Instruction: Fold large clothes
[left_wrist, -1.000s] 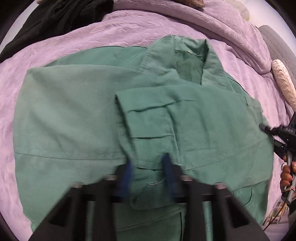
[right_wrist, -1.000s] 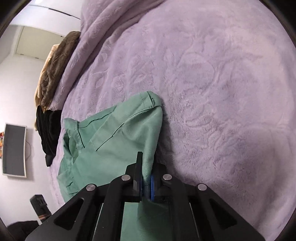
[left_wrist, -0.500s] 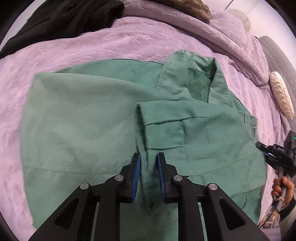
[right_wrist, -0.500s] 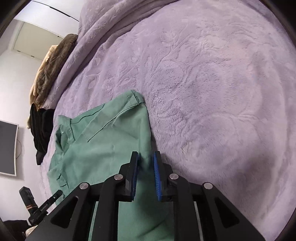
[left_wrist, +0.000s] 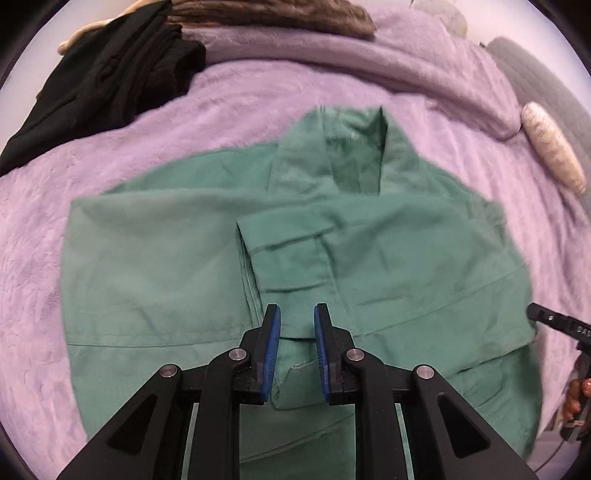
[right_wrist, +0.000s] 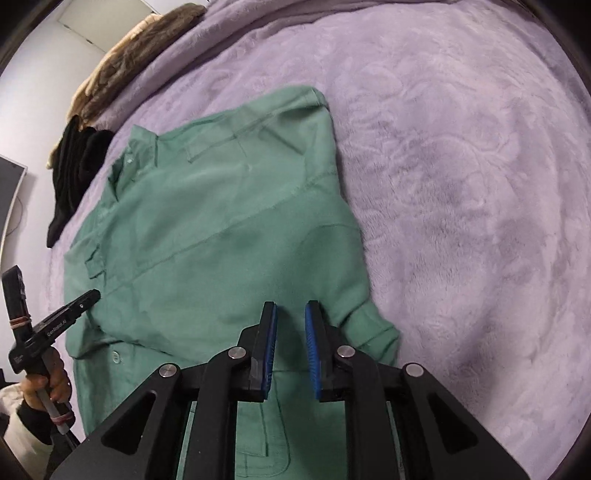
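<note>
A green button shirt (left_wrist: 166, 258) lies spread on the purple blanket (left_wrist: 258, 92), collar at the far side. One sleeve is folded across its chest, with the cuff (left_wrist: 288, 258) just ahead of my left gripper (left_wrist: 296, 308). That gripper hovers over the cuff, open a narrow gap, its pads pressing nothing. In the right wrist view the shirt (right_wrist: 221, 240) fills the left half. My right gripper (right_wrist: 290, 304) hangs over its near right edge beside a folded sleeve end (right_wrist: 373, 332). Its jaws are closing, and no cloth is pinched between them.
A black garment (left_wrist: 103, 81) and a brown furry throw (left_wrist: 277, 14) lie at the far edge of the bed. A pale cushion (left_wrist: 552, 151) rests at the right. Bare purple blanket (right_wrist: 461, 184) stretches right of the shirt. A hand (right_wrist: 48, 380) holds the other gripper's handle.
My right gripper let go of the shirt's edge and drew back; that side now lies flat on the bed. The left gripper pulled back slightly from the cuff.
</note>
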